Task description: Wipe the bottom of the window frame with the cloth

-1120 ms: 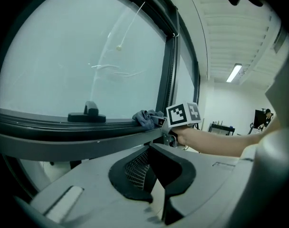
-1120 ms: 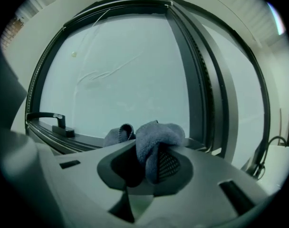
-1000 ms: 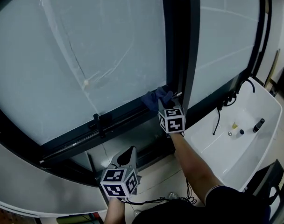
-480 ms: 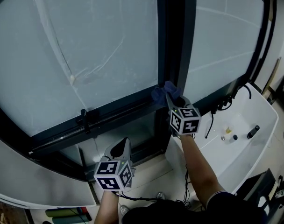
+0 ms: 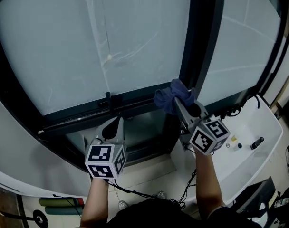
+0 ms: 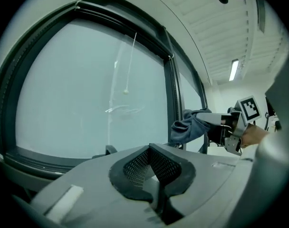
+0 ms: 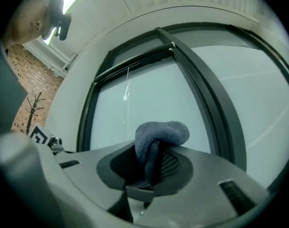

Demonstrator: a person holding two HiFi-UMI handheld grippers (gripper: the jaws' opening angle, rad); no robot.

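A crumpled blue cloth (image 5: 173, 96) sits at the corner where the dark bottom rail of the window frame (image 5: 78, 117) meets the upright mullion (image 5: 201, 46). My right gripper (image 5: 177, 102) is shut on the cloth (image 7: 159, 136) and points up and to the left. Whether the cloth touches the rail I cannot tell. My left gripper (image 5: 113, 127) hangs below the rail with its jaws together and nothing between them. The left gripper view shows the cloth (image 6: 191, 127) and the right gripper (image 6: 216, 123) off to the right.
A small latch (image 5: 109, 99) sticks up from the bottom rail left of the cloth. A white basin (image 5: 270, 122) with small bottles (image 5: 256, 143) stands at the right, and dark cables (image 5: 230, 110) hang by it. More cables (image 5: 182, 194) lie on the tiled floor below.
The head view has swung, so the window sits further right. The right gripper still holds the cloth at the mullion's foot, and its cube has come nearer. The left gripper is now closer under the rail.
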